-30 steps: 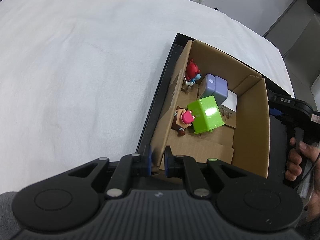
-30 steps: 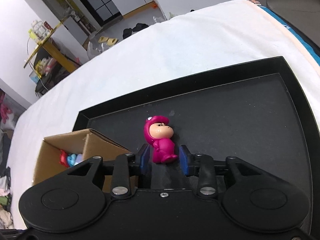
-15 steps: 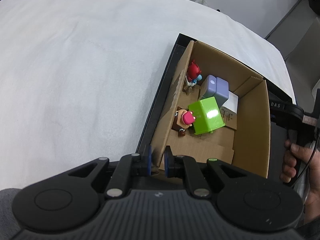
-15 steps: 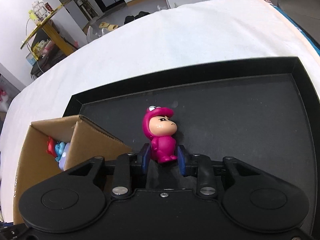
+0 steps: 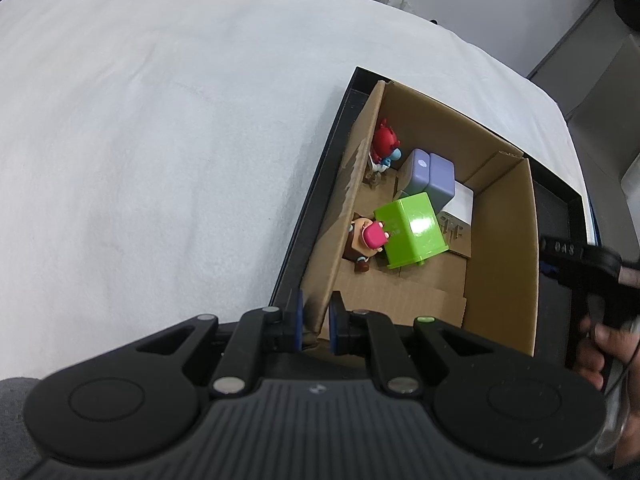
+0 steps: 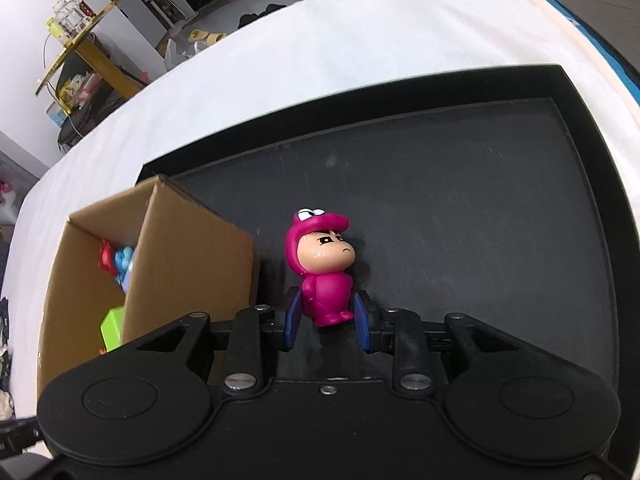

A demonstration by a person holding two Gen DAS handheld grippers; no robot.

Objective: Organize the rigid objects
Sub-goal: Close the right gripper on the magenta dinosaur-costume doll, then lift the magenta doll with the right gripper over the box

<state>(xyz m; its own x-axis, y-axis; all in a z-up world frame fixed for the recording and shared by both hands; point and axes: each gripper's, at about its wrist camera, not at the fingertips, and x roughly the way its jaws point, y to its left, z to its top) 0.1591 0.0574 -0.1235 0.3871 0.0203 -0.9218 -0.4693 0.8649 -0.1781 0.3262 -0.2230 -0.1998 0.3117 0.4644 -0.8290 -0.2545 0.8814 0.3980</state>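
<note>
Left view: left tongs (image 5: 316, 322) clamp the box (image 5: 504, 240) wall; five toys inside, a white one mostly hidden. Right view: right tongs (image 6: 325, 322) (jaws just narrowed) grip the pink figure (image 6: 322, 264) above the tray (image 6: 480, 208)

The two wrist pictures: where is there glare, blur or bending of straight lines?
Left wrist view: a white glare patch on the green block; the right gripper at the right edge is blurred; the cardboard box walls bow outward. Right wrist view: small highlights on the pink figurine, which is sharp; the black tray rim curves strongly.
</note>
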